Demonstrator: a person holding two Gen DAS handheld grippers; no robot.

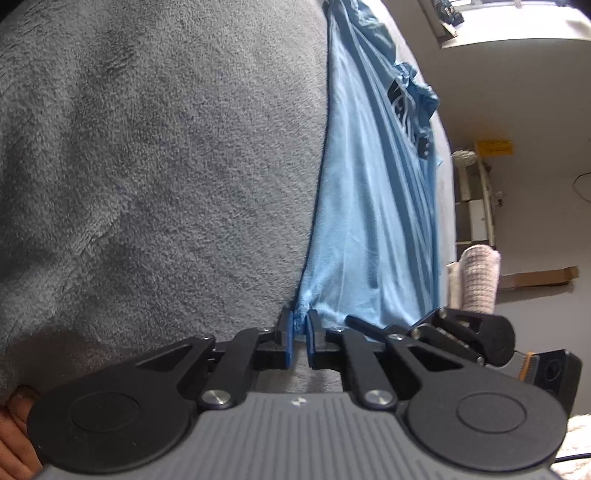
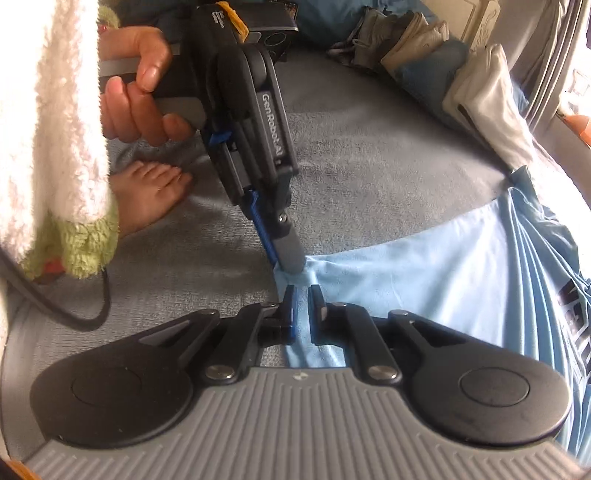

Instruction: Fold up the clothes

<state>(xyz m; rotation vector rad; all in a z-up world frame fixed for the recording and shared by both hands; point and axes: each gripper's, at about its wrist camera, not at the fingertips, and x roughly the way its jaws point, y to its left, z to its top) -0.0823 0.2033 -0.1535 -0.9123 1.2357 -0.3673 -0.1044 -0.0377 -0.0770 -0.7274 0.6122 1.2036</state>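
A grey fleece blanket (image 2: 369, 147) covers the surface. On it lies a light blue T-shirt (image 2: 424, 280) with dark lettering, spread out to the right. At the far right edge sits a row of folded clothes (image 2: 476, 88). A bare foot (image 2: 147, 192) and a black cable (image 2: 74, 314) rest on the left.

A grey fleece blanket (image 1: 147, 166) covers the surface underfoot, its pile brushed into light and dark patches. Beyond its edge stands a pale wall (image 1: 524, 110), with a bright window (image 1: 517, 18) at the top letting in daylight. A yellow sign (image 1: 494, 147) hangs on that wall above a white shelf unit (image 1: 478, 206), and a brown cardboard box (image 1: 539, 277) lies along the wall's foot. In the right wrist view, a row of folded clothes (image 2: 424, 48) lines the blanket's far side, sunlit at the right, and a black cable (image 2: 66, 310) curls across the blanket.
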